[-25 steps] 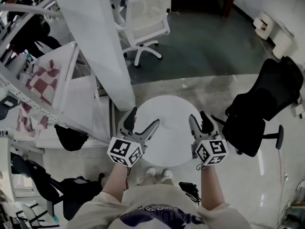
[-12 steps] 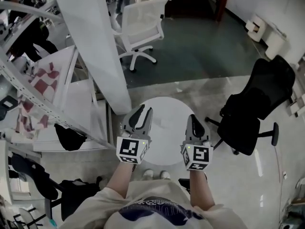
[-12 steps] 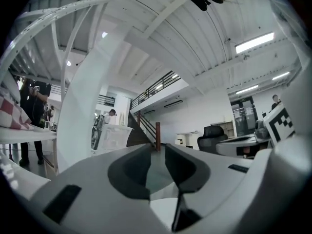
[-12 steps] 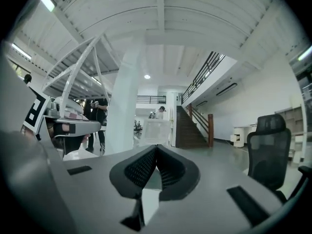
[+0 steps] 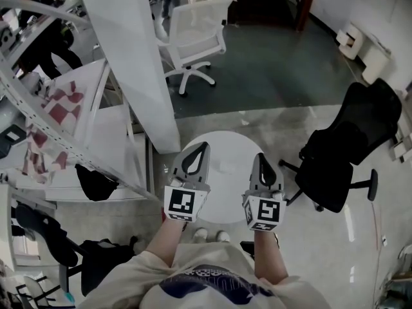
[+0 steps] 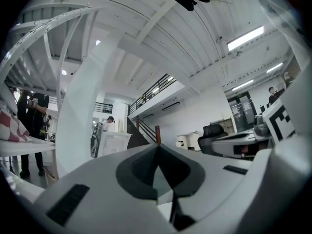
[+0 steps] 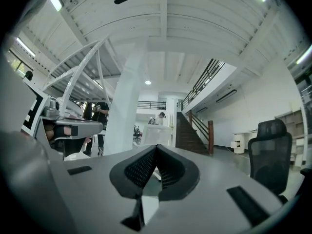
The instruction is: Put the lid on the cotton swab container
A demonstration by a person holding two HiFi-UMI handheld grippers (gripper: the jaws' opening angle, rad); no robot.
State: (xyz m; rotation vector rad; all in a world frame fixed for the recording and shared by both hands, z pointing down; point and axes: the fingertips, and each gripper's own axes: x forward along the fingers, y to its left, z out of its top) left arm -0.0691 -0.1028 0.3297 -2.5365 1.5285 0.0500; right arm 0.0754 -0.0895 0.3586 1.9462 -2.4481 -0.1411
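The left hand-held gripper (image 5: pixel 203 148) hangs over the round white tabletop (image 5: pixel 226 145) at its 8 o'clock edge and the right hand-held gripper (image 5: pixel 261 158) at 4 o'clock. Both have their jaws pressed together, empty. I cannot tell where the cotton swab container or its lid is.

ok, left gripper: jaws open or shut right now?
Shut. The left gripper shows its jaws meeting at the tips in its own view, nothing between them; the head view agrees.
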